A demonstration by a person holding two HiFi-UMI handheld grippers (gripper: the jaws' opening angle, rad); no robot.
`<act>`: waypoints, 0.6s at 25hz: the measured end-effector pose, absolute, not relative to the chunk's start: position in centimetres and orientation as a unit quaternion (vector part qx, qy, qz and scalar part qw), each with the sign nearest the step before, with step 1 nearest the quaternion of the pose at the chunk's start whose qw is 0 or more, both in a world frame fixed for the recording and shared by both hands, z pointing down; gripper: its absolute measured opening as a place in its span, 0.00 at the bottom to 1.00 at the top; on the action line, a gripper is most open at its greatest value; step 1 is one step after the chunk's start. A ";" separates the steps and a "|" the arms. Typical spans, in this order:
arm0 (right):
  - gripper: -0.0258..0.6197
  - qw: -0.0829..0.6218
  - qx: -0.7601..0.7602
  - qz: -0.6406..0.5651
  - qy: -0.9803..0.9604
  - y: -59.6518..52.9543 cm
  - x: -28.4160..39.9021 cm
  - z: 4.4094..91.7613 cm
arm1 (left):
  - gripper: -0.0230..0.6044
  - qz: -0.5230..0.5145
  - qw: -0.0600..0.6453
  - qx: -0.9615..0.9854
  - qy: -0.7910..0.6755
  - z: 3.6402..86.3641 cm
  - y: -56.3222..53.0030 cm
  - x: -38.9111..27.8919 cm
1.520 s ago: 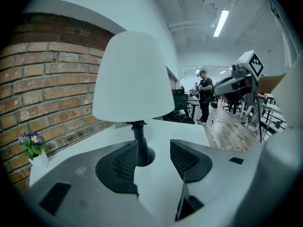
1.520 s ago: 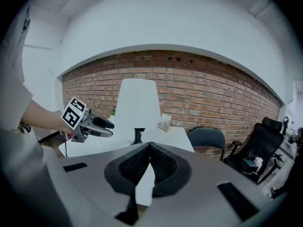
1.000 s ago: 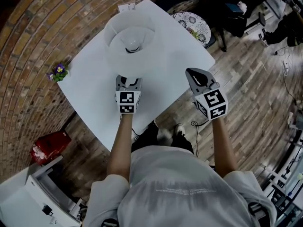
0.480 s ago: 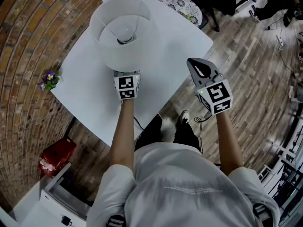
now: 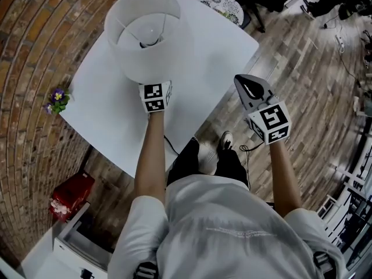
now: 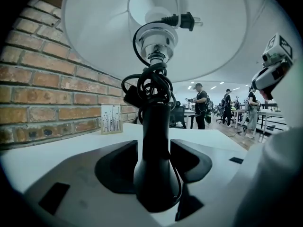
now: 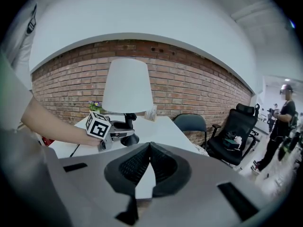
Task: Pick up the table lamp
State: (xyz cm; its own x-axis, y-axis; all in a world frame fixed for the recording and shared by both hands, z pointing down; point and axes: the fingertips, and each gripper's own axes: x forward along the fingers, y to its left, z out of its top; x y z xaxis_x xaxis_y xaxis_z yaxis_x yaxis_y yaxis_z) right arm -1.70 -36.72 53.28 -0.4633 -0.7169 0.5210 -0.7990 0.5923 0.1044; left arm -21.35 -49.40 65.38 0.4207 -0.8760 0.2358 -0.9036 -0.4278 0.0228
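The table lamp has a wide white shade [image 5: 148, 34] and a black stem [image 6: 155, 126] with its cord coiled round the top [image 6: 147, 86] and the plug [image 6: 182, 20] sticking out under the bulb. My left gripper [image 6: 154, 150] is shut on the stem just above the flared black base, one jaw on each side. In the head view its jaws are hidden under the shade; only its marker cube [image 5: 154, 97] shows. I cannot tell whether the base touches the white table [image 5: 215, 45]. My right gripper [image 5: 247, 83] hangs off the table's near right edge, shut on nothing [image 7: 150, 148], facing the lamp [image 7: 128, 86].
A small pot of purple flowers [image 5: 57, 96] stands at the table's left corner and a little card [image 6: 111, 118] by the brick wall. A chair with a patterned seat [image 5: 224, 4] is behind the table, a black office chair [image 7: 236, 131] to the right. People [image 6: 201, 105] stand far off.
In the head view the shade has grown larger and shifted toward the upper left, and the left gripper's jaws have slipped out of sight beneath it. The right gripper has barely moved.
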 end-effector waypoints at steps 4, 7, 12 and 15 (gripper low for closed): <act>0.04 0.263 0.454 0.079 -0.848 -36.2 -1.0 53.1 | 0.37 0.099 0.070 0.842 -0.526 66.0 -49.5 -21.1; 0.04 0.262 0.457 0.082 -0.846 -35.9 -0.8 53.1 | 0.37 0.103 0.066 0.845 -0.521 65.6 -49.9 -20.7; 0.04 0.256 0.460 0.082 -0.846 -35.9 -0.4 53.0 | 0.35 0.104 0.059 0.843 -0.525 65.2 -50.2 -20.6; 0.04 0.257 0.462 0.078 -0.845 -35.9 -0.2 53.0 | 0.35 0.109 0.065 0.840 -0.527 65.2 -50.3 -20.6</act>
State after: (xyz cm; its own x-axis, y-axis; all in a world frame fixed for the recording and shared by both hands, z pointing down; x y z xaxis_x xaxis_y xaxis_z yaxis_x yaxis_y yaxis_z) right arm -0.19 -35.93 53.00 -0.4397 -0.7410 0.5075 -0.8217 0.5600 0.1057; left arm -20.63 -50.28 65.22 0.4212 -0.8712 0.2523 -0.8996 -0.4367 -0.0061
